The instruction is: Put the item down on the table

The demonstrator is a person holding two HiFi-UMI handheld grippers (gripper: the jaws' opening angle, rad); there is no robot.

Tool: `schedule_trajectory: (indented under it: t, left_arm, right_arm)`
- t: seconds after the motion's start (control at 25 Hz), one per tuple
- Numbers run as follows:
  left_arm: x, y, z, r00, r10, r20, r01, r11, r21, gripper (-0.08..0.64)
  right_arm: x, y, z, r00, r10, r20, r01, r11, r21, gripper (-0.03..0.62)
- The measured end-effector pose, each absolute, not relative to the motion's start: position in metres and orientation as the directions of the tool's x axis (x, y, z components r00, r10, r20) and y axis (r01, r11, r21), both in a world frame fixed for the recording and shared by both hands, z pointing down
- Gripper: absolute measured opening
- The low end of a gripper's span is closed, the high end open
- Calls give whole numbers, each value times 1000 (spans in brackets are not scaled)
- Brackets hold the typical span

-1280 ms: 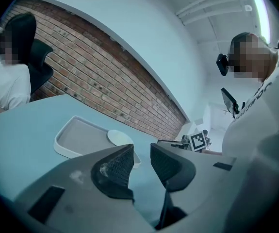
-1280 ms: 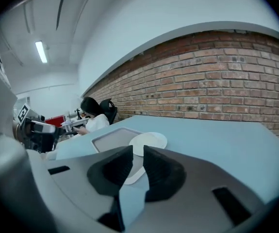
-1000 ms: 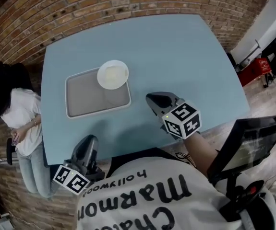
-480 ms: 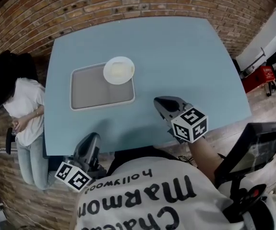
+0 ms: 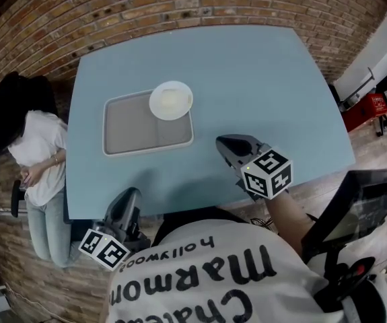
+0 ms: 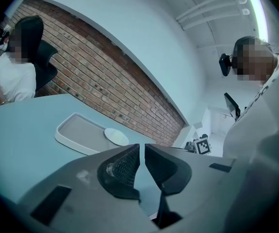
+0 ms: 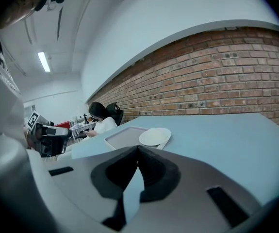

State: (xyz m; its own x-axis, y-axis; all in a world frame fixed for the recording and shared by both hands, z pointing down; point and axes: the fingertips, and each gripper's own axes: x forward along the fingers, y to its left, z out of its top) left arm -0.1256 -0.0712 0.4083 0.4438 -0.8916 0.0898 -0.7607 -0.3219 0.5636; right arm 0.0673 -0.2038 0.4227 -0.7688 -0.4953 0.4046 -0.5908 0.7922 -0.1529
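Observation:
A white plate (image 5: 171, 100) rests on the far right corner of a grey tray (image 5: 139, 128) on the blue table (image 5: 260, 79). My right gripper (image 5: 221, 142) hovers over the table's near part, to the right of the tray and below the plate, jaws shut with nothing in them. My left gripper (image 5: 129, 195) hangs at the table's near edge, below the tray, jaws together and holding nothing. The left gripper view shows the tray (image 6: 76, 132) and plate (image 6: 116, 136) ahead of the jaws. From the right gripper view the plate (image 7: 155, 136) lies just beyond the shut tips.
A person in a white shirt (image 5: 35, 153) sits at the table's left side, seen also as a seated person (image 7: 100, 119) in the right gripper view. A brick wall (image 5: 180, 5) runs behind the table. A black chair (image 5: 355, 207) stands at my right.
The head view has shifted, so the tray and plate sit slightly further right in the picture. Both grippers stay shut in about the same places.

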Motion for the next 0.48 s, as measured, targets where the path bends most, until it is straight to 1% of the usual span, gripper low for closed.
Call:
schedule_trajectory:
  t: [0.48]
  left_arm:
    - [-130,-79,410,446,-891,83,-758,-327,564,37]
  right_arm:
    - [69,-210,422,-744,-528,409,-612,785,-98,11]
